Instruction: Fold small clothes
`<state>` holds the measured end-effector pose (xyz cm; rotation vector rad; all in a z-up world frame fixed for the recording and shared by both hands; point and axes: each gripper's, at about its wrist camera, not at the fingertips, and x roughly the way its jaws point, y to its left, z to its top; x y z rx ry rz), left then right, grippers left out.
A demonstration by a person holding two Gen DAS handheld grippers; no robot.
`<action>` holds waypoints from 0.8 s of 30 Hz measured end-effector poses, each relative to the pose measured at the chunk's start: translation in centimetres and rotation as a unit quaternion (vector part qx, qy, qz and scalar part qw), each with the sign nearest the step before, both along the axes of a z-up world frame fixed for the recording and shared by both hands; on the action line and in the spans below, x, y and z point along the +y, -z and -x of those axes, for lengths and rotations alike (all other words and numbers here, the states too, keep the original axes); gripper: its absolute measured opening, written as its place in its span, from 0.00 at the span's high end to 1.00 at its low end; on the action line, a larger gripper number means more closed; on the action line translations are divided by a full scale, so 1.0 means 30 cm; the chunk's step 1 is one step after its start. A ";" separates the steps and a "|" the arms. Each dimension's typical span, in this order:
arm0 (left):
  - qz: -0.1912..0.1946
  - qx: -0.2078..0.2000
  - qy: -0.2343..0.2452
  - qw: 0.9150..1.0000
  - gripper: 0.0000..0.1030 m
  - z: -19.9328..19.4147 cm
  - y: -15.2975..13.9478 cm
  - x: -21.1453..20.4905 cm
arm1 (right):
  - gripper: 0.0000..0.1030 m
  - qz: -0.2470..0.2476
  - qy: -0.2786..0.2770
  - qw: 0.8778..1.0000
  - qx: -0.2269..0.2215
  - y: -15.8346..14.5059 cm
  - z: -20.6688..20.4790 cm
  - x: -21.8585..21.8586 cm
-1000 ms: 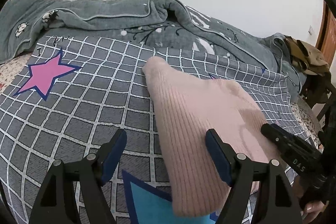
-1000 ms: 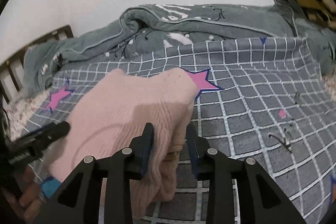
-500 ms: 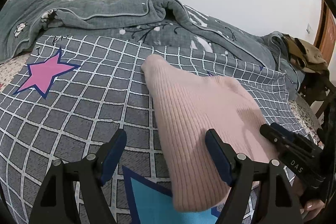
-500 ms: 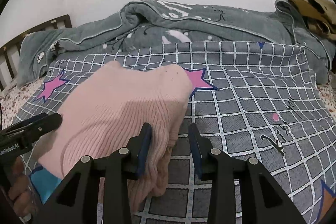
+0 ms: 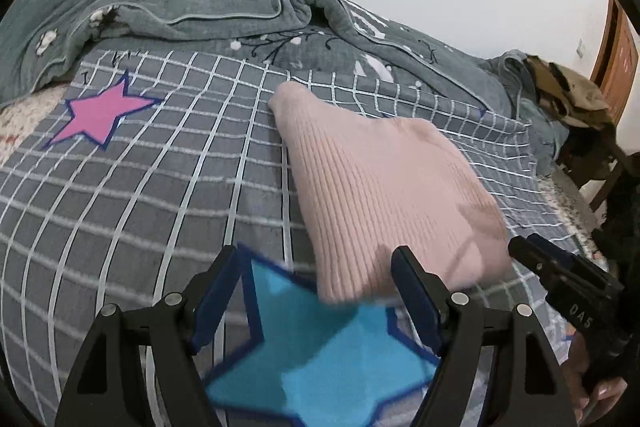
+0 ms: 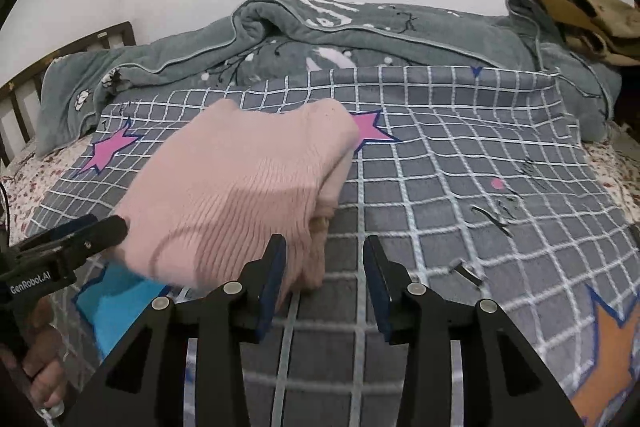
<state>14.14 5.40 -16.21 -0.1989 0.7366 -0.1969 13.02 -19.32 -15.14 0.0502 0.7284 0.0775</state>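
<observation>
A folded pink knit sweater (image 5: 380,187) lies on the grey checked sheet (image 5: 160,187). My left gripper (image 5: 316,301) is open just short of its near edge, with a blue star print under the fingers and nothing pressed between the pads. In the right wrist view the same sweater (image 6: 240,187) lies left of centre. My right gripper (image 6: 324,279) is open at its near right corner; the left fingertip (image 6: 274,267) is next to the knit, and the pads do not press on it. Each view also shows the other gripper: the right gripper (image 5: 560,279) and the left gripper (image 6: 76,239).
A rumpled grey-green quilt (image 6: 360,39) is piled along the far side by the white wall. Brown clothes (image 6: 592,19) lie at the far right. A dark wooden headboard (image 6: 60,63) stands at the left. A hand (image 6: 44,383) holds the left gripper's handle.
The right gripper let go of the sweater's folded edge and its jaws widened. Both grippers drew back toward the near side, so the sweater sits farther off and the blue star shows.
</observation>
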 end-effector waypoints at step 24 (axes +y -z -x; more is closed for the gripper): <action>-0.090 -0.031 -0.051 0.994 0.19 0.409 -0.381 -0.058 | 0.06 -0.021 -0.003 0.999 -0.034 -0.360 0.404 -0.025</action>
